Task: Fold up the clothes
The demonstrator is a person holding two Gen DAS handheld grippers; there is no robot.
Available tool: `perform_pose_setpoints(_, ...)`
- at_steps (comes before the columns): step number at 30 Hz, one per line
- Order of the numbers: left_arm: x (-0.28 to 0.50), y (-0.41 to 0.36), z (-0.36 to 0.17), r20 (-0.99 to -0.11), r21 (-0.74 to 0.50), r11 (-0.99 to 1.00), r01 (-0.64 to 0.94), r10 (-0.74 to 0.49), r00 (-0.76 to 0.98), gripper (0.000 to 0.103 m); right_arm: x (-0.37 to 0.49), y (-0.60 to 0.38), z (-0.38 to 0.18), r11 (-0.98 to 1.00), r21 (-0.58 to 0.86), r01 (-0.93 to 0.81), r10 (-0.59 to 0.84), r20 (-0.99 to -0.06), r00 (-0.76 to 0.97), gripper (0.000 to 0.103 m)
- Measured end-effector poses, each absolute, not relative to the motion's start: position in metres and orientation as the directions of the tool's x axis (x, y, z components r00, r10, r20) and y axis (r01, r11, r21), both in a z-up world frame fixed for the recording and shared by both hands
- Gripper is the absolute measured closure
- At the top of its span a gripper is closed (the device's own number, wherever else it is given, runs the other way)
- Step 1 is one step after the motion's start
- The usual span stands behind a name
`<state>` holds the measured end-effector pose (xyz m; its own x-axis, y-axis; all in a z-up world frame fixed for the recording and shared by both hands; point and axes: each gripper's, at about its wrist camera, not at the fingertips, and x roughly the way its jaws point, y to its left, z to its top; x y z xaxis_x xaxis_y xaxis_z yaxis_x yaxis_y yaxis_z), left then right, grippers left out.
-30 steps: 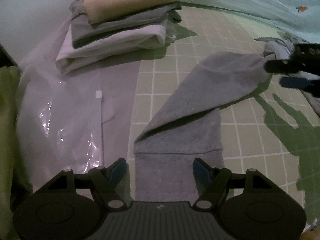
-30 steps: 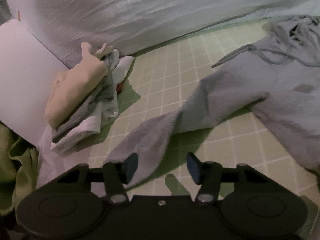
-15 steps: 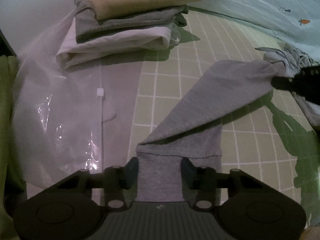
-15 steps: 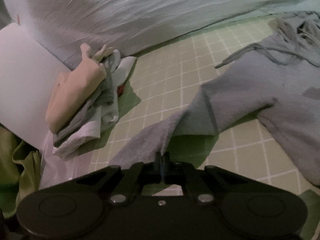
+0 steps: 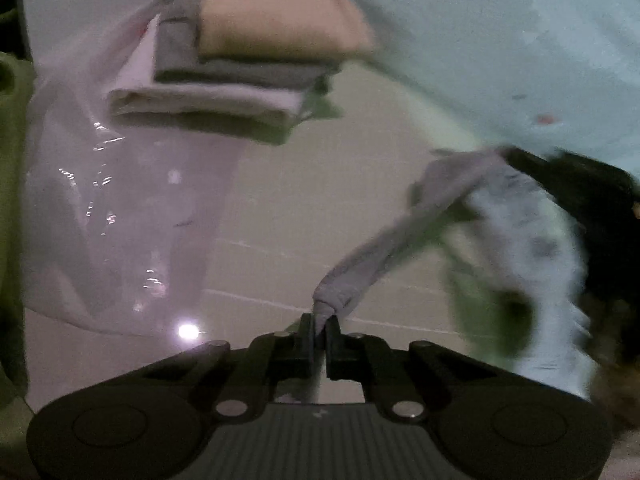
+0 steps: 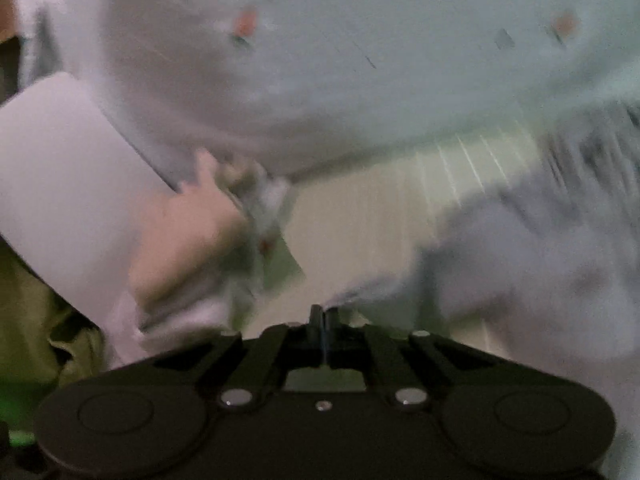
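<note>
A grey hoodie sleeve [image 5: 384, 248] stretches up off the green checked mat, its cuff bunched and pinched in my left gripper [image 5: 319, 330], which is shut on it. The sleeve runs right toward the dark right gripper [image 5: 560, 176] at the far end. In the right wrist view the frame is heavily blurred: my right gripper [image 6: 320, 320] is shut, with grey hoodie fabric [image 6: 520, 264] coming out from its tips to the right. The hoodie body is a blurred grey mass at the right.
A stack of folded clothes [image 5: 248, 60], peach on grey on white, sits at the back left on a clear plastic sheet [image 5: 120, 220]. A pale blue patterned sheet [image 5: 500, 40] hangs behind. Green fabric [image 5: 12, 160] lies along the left edge. The checked mat [image 5: 320, 184] spreads between.
My left gripper went from open to shut on the sleeve cuff and lifted it. The right gripper stayed shut on the sleeve. Both views swung upward and now blur with motion.
</note>
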<state>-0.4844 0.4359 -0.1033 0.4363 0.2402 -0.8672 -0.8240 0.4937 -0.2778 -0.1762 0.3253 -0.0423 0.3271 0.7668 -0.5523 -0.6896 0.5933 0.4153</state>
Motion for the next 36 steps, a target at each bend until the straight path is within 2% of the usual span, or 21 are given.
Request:
perform_pose_setpoints(3, -0.501, 0.452, -0.102, -0.872, -0.266, 0.402, -0.876, 0.286, 0.396, 0.096, -0.172, 0.363, -0.026, 0.528, 0.402, -0.748, 0.812, -0.498, 0.305, 0.102)
perform_pose_setpoints(5, -0.512, 0.462, -0.101, -0.876, -0.258, 0.339, -0.905, 0.314, 0.367, 0.096, -0.168, 0.396, -0.035, 0.508, 0.412, -0.756, 0.815, -0.514, 0.268, 0.097)
perform_pose_setpoints(7, -0.523, 0.473, -0.100, -0.879, -0.249, 0.273, -0.929, 0.340, 0.336, 0.092, -0.166, 0.422, -0.052, 0.534, 0.425, -0.731, 0.792, -0.556, 0.254, 0.078)
perform_pose_setpoints(8, -0.525, 0.475, -0.101, -0.883, -0.239, 0.257, -0.936, 0.345, 0.320, 0.085, -0.166, 0.429, -0.058, 0.553, 0.434, -0.711, 0.774, -0.583, 0.246, 0.075)
perform_pose_setpoints(10, -0.524, 0.472, -0.107, -0.894, -0.207, 0.251, -0.945, 0.343, 0.287, 0.082, -0.173, 0.421, -0.064, 0.568, 0.434, -0.699, 0.760, -0.602, 0.244, 0.064)
perform_pose_setpoints(12, -0.523, 0.470, -0.113, -0.905, -0.176, 0.246, -0.953, 0.341, 0.255, 0.060, -0.181, 0.409, -0.068, 0.577, 0.428, -0.696, 0.752, -0.611, 0.247, 0.056)
perform_pose_setpoints(14, -0.523, 0.467, -0.120, -0.914, -0.146, 0.241, -0.960, 0.338, 0.224, 0.047, -0.185, 0.393, -0.076, 0.607, 0.395, -0.690, 0.717, -0.647, 0.260, 0.054)
perform_pose_setpoints(15, -0.523, 0.465, -0.124, -0.918, -0.133, 0.239, -0.962, 0.336, 0.210, 0.042, -0.186, 0.385, -0.080, 0.624, 0.374, -0.686, 0.694, -0.668, 0.267, 0.054)
perform_pose_setpoints(18, -0.525, 0.464, -0.136, -0.933, -0.124, 0.236, -0.964, 0.303, 0.194, 0.037, -0.185, 0.350, -0.093, 0.684, 0.359, -0.635, 0.636, -0.719, 0.280, 0.054)
perform_pose_setpoints(20, -0.525, 0.465, -0.141, -0.939, -0.108, 0.244, -0.964, 0.292, 0.180, 0.038, -0.185, 0.331, -0.099, 0.718, 0.351, -0.600, 0.607, -0.739, 0.293, 0.053)
perform_pose_setpoints(21, -0.524, 0.465, -0.141, -0.938, -0.099, 0.253, -0.963, 0.298, 0.175, 0.042, -0.185, 0.322, -0.101, 0.735, 0.346, -0.583, 0.592, -0.748, 0.301, 0.053)
perform_pose_setpoints(22, -0.523, 0.465, -0.140, -0.937, -0.088, 0.259, -0.962, 0.305, 0.168, 0.050, -0.185, 0.313, -0.104, 0.750, 0.341, -0.566, 0.576, -0.757, 0.308, 0.053)
perform_pose_setpoints(23, -0.523, 0.465, -0.138, -0.938, -0.077, 0.262, -0.962, 0.308, 0.158, 0.073, -0.185, 0.305, -0.106, 0.762, 0.339, -0.552, 0.566, -0.763, 0.312, 0.053)
perform_pose_setpoints(24, -0.523, 0.465, -0.134, -0.938, -0.067, 0.264, -0.962, 0.312, 0.151, 0.085, -0.186, 0.299, -0.106, 0.770, 0.338, -0.541, 0.558, -0.767, 0.316, 0.053)
perform_pose_setpoints(28, -0.517, 0.462, -0.110, -0.920, -0.022, 0.289, -0.957, 0.369, 0.132, 0.086, -0.187, 0.286, -0.109, 0.798, 0.333, -0.503, 0.535, -0.777, 0.333, 0.054)
perform_pose_setpoints(34, -0.517, 0.448, -0.062, -0.840, -0.011, 0.308, -0.951, 0.513, 0.175, 0.086, -0.192, 0.281, -0.105, 0.796, 0.334, -0.504, 0.542, -0.764, 0.349, 0.054)
perform_pose_setpoints(36, -0.520, 0.450, -0.062, -0.824, 0.004, 0.275, -0.962, 0.546, 0.153, 0.081, -0.193, 0.279, -0.106, 0.798, 0.336, -0.501, 0.541, -0.765, 0.349, 0.054)
